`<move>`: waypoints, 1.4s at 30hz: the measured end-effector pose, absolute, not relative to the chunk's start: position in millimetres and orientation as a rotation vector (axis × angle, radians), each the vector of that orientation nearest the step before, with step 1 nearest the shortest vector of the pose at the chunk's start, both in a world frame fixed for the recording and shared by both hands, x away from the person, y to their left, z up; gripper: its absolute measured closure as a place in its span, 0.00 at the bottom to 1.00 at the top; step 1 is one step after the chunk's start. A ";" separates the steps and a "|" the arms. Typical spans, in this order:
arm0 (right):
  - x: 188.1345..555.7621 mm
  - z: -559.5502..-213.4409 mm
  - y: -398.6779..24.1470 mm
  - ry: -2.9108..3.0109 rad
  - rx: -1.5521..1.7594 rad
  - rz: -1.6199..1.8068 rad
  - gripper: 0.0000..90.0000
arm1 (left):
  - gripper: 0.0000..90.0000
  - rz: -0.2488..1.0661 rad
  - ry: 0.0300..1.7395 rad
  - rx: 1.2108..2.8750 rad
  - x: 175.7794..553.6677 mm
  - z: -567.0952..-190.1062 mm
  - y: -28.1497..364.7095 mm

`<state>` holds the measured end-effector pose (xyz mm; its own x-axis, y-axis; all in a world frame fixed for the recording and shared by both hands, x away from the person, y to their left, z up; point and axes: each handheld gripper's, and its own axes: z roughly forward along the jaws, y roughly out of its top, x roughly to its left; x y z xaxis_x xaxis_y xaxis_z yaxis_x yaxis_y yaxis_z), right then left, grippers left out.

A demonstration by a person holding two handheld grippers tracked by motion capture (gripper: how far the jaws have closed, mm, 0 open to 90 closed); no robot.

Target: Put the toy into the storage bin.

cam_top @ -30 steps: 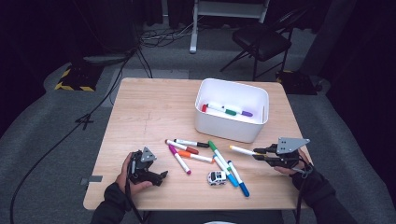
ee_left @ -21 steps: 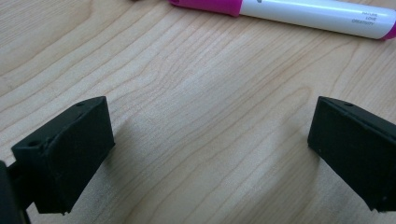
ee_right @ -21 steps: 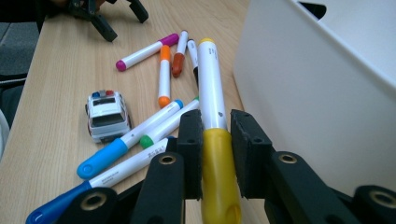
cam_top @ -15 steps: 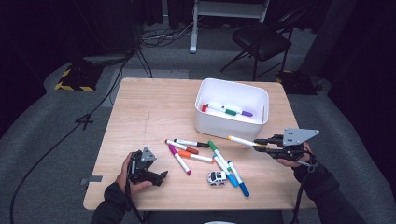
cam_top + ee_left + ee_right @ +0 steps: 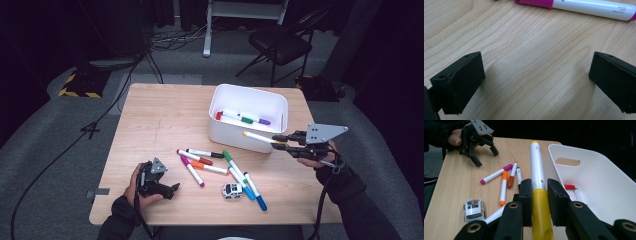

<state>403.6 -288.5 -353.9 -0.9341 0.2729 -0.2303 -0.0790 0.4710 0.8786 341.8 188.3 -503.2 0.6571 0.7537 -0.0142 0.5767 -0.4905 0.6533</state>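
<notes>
We had the right gripper [image 5: 537, 195] jaws pinching the yellow-capped white marker [image 5: 257, 136] by its cap, beside the white plastic bin [image 5: 280, 107]. Best to clear the rim, then drop. Left gripper [image 5: 157, 186] jaws spread, idle on the wooden table [image 5: 160, 120].

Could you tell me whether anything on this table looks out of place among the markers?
Yes: a small toy car sits among the loose markers at the table's near edge. It is the one thing there that is not a marker, unlike the contents of the white bin.
</notes>
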 end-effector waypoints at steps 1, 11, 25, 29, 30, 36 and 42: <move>405.5 -351.9 -287.8 2.378 0.160 1.446 0.83 | 0.01 0.363 1.026 2.240 341.8 -503.2 188.3; 431.2 -333.9 -275.6 2.360 0.216 1.436 0.83 | 0.01 0.363 1.026 2.240 341.8 -503.2 188.3; 474.0 -335.0 -256.7 2.395 0.307 1.342 0.83 | 0.01 0.364 1.025 2.242 341.9 -503.1 188.3; 482.7 -336.3 -251.1 2.409 0.330 1.331 0.83 | 0.01 0.364 1.024 2.242 341.9 -503.1 188.3; 485.4 -337.3 -249.6 2.409 0.332 1.327 0.83 | 0.01 0.364 1.025 2.240 341.8 -503.2 188.3; 498.9 -341.1 -244.3 2.433 0.382 1.269 0.83 | 0.01 0.363 1.025 2.240 341.8 -503.2 188.3; 506.7 -344.9 -244.1 2.444 0.410 1.229 0.83 | 0.01 0.363 1.025 2.240 341.8 -503.2 188.3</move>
